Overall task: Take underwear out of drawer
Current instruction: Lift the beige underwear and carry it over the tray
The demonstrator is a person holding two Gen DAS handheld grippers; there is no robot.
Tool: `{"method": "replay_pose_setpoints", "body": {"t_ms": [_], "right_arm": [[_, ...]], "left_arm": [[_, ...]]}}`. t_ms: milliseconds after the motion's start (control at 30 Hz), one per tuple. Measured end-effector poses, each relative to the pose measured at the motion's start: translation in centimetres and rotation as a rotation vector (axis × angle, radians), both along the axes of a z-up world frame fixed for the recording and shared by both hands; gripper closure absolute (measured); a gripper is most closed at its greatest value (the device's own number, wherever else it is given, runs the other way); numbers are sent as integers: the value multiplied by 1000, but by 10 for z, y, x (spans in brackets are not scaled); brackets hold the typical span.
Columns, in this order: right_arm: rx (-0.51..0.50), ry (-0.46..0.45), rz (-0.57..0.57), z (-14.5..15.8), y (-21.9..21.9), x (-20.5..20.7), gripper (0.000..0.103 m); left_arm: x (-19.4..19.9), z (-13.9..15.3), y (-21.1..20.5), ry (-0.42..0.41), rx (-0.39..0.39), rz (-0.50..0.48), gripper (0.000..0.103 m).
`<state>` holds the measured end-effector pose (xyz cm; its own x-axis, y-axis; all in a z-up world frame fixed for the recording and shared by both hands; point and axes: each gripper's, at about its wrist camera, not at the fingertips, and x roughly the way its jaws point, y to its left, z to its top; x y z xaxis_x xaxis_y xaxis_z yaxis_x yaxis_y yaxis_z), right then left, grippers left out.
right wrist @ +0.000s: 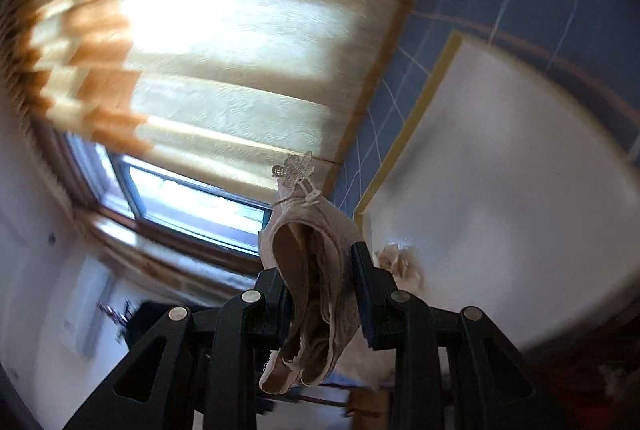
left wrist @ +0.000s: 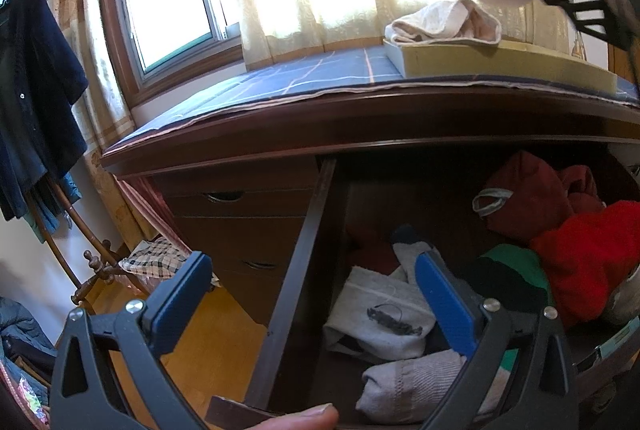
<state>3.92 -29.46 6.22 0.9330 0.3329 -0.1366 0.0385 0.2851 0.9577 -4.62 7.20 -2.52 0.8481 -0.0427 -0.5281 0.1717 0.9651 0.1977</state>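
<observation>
The right tool (right wrist: 320, 282) is clamped on beige underwear (right wrist: 310, 270), carried high at 1 o'clock above the counter (left wrist: 280, 78); most of the cloth dangles loose, so a fast swing could shake it free. The left tool (left wrist: 312, 294) hangs apart, empty, over the open drawer (left wrist: 296, 250).

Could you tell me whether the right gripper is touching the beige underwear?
Touching. The right wrist view shows the right gripper with both pads pressed against the bunched beige underwear; the left wrist view shows it held aloft.
</observation>
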Motion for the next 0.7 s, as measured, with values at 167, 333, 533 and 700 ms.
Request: {"method": "replay_pose_setpoints", "body": {"t_ms": [167,333,533,700], "right_arm": [[27,76,-54,-5,-6,53,74],[-86,199,-65,-11,11,104,73],[-182,288,-46,-25,27,122,73],[-300,332,-34,-12,34,128,65]], "left_arm": [[0,-1,-1,-2,4,-3,0],[1,0,0,-5,3,-9,0],[2,-1,0,-7,1,-15,0],[1,-1,-1,-6,2,-14,0]]}}
